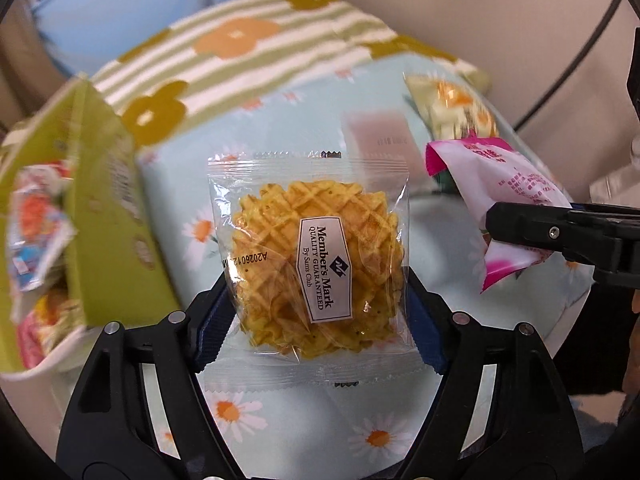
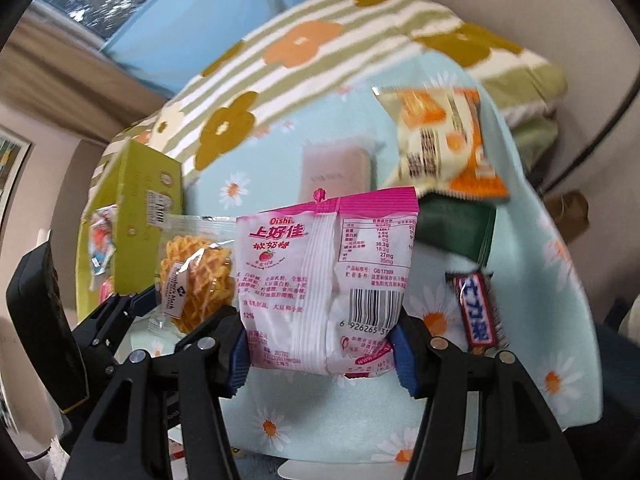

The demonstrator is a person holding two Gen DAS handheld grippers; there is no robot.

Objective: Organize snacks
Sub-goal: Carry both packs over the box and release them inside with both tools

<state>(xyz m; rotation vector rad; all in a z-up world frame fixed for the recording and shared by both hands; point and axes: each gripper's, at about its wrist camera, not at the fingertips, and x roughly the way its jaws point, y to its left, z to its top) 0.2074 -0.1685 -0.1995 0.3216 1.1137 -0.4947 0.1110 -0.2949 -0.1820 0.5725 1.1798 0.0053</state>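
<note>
A clear packet with a yellow waffle cookie [image 1: 312, 256] hangs above the daisy-print cloth [image 1: 240, 412], and my left gripper [image 1: 316, 316] is shut on its lower sides. My right gripper [image 2: 322, 356] is shut on a pink-and-white Oishi snack packet [image 2: 328, 276], held upright off the table. In the left wrist view the pink packet [image 1: 500, 184] shows at the right, pinched by a black finger [image 1: 532, 228]. The waffle packet [image 2: 196, 280] appears left of the pink one in the right wrist view.
An open green box [image 1: 108, 220] holding several snack packets stands at the left. On the cloth lie an orange-and-cream packet [image 2: 436, 144], a dark green packet [image 2: 456, 232], a chocolate bar [image 2: 476, 308] and a pale pink packet [image 2: 336, 168]. A striped flower blanket [image 2: 280, 60] lies behind.
</note>
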